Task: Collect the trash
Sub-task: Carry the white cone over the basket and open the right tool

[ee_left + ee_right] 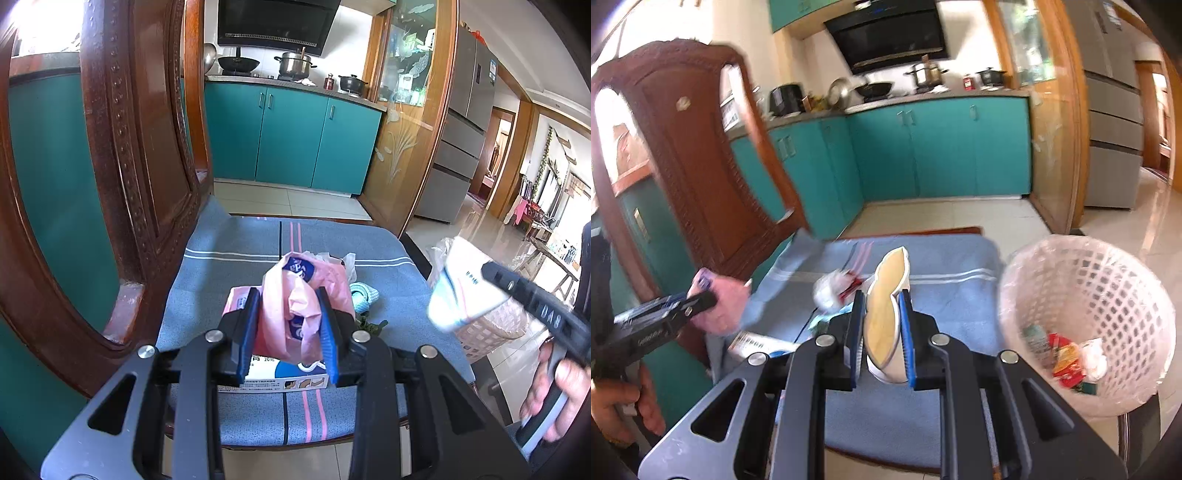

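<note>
Left gripper point(290, 332) is clamped on a crumpled pink bag point(303, 295), held over a box point(273, 376) on the blue cushion point(376, 273). Right gripper point(881, 339) has its jaws narrow, pinching a squashed white cup point(886, 317) above the same cushion. Basket point(1086, 317) sits just to the right, with a few wrappers point(1067, 362) already inside.

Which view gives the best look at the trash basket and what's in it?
The right wrist view: the white lattice basket faces the camera, wrappers visible inside. The left wrist view shows only part of its side, behind the right gripper.
</note>
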`<state>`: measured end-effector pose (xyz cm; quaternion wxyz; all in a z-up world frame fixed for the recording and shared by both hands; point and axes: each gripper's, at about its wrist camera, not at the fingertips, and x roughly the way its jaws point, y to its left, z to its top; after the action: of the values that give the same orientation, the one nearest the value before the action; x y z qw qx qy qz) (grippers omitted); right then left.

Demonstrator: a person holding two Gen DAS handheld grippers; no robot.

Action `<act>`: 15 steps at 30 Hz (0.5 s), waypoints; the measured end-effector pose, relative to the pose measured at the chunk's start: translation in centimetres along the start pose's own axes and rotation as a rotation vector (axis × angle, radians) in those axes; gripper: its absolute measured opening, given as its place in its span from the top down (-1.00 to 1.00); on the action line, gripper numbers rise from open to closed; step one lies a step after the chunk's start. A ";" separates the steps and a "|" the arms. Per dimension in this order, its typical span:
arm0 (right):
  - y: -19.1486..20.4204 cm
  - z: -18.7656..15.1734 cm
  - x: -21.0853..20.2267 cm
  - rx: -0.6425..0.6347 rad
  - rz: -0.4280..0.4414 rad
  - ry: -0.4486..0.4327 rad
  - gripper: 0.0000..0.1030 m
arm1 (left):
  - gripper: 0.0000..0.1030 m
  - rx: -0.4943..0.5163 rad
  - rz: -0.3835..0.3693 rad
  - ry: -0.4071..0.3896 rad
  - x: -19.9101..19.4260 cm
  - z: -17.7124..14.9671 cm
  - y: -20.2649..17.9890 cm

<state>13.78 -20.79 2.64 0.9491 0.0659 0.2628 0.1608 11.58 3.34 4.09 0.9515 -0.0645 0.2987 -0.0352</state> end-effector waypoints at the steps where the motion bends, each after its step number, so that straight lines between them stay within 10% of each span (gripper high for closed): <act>1: -0.7 0.2 -0.2 0.013 -0.017 -0.014 0.64 | 0.40 -0.001 -0.001 0.000 0.0 0.0 0.1; 7: -8.7 1.4 -2.2 0.185 -0.208 -0.150 0.62 | 0.40 0.003 -0.014 -0.004 -0.2 -0.3 0.0; 12: -15.2 -0.1 -2.5 0.393 -0.325 -0.120 -0.02 | 0.40 0.021 -0.037 0.000 0.0 -0.6 -0.5; 15: -16.3 -0.9 -5.3 0.517 -0.347 -0.247 -0.37 | 0.40 0.045 -0.055 0.001 0.2 -0.8 -1.3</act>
<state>13.47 -37.87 1.00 0.9388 0.2779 0.1854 -0.0847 11.25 1.98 3.50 0.9512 -0.0513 0.2965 -0.0680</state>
